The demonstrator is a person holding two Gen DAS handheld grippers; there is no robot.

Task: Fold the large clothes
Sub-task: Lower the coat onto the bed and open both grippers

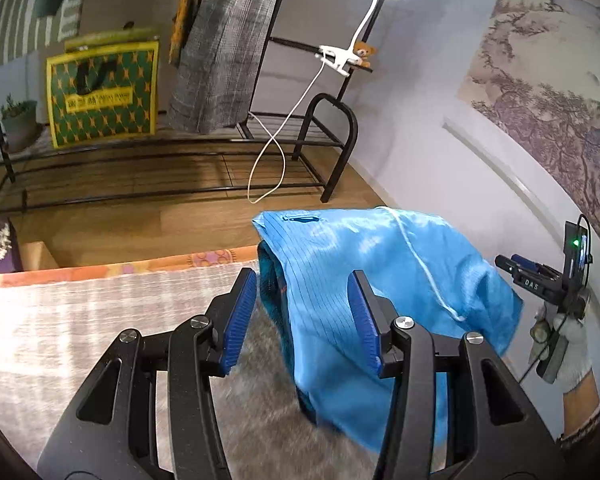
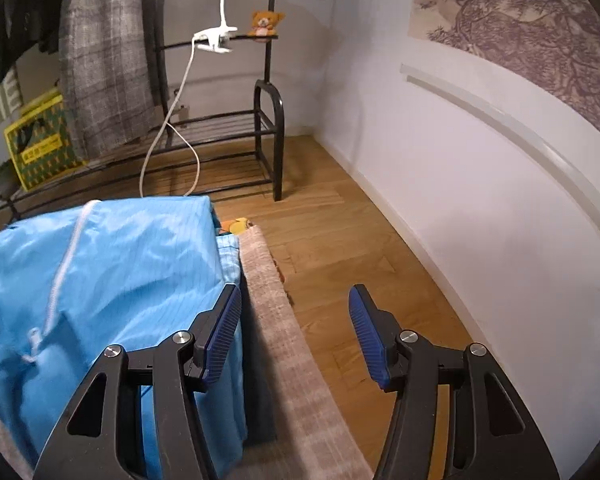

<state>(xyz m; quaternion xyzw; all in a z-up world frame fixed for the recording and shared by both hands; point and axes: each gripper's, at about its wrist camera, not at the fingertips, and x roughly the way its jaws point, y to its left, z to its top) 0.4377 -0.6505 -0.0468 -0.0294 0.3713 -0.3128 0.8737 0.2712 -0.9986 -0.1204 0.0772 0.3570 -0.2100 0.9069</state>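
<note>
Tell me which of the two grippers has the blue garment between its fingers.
The left gripper: the blue garment lies between its open fingers, unpinched. The right gripper has only bedding edge and floor in its gap, the cloth outside one finger.

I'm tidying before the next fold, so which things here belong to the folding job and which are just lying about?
Part of the job:
- blue garment
- left hand-held gripper, open
- right hand-held gripper, open

Just lying about:
- teddy bear
- green and yellow bag
- grey checked coat
- potted plant
</note>
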